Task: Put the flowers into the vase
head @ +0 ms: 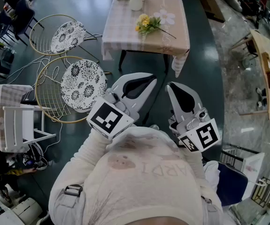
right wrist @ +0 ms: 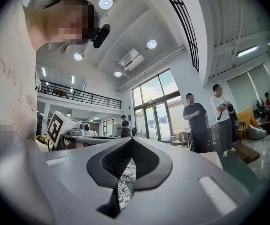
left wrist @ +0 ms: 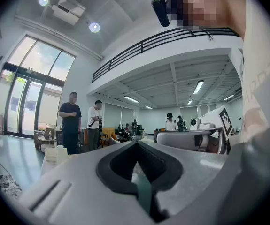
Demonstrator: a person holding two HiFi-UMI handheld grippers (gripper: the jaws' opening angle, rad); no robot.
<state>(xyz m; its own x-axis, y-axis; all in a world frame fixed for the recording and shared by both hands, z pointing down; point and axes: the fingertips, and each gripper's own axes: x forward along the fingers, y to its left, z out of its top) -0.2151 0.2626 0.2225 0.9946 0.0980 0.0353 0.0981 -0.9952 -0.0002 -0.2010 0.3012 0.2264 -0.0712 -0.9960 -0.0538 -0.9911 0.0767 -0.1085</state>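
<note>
Left gripper (head: 151,79), right gripper (head: 171,85): jaws together, empty, side by side.

Head view looks steeply down over left gripper (head: 150,80) and right gripper (head: 171,86), table (head: 125,36) far at 12 o'clock. Their own views sit close behind the jaws, level across the hall, sharing two standing people (left wrist: 70,121)

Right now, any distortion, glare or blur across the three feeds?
Head view: fisheye bending at the edges, sheen on the floor, flowers clear. Left gripper view: round black vignette, windows bright, left gripper soft. Right gripper view: same vignette, ceiling lights flaring, right gripper soft.
</note>
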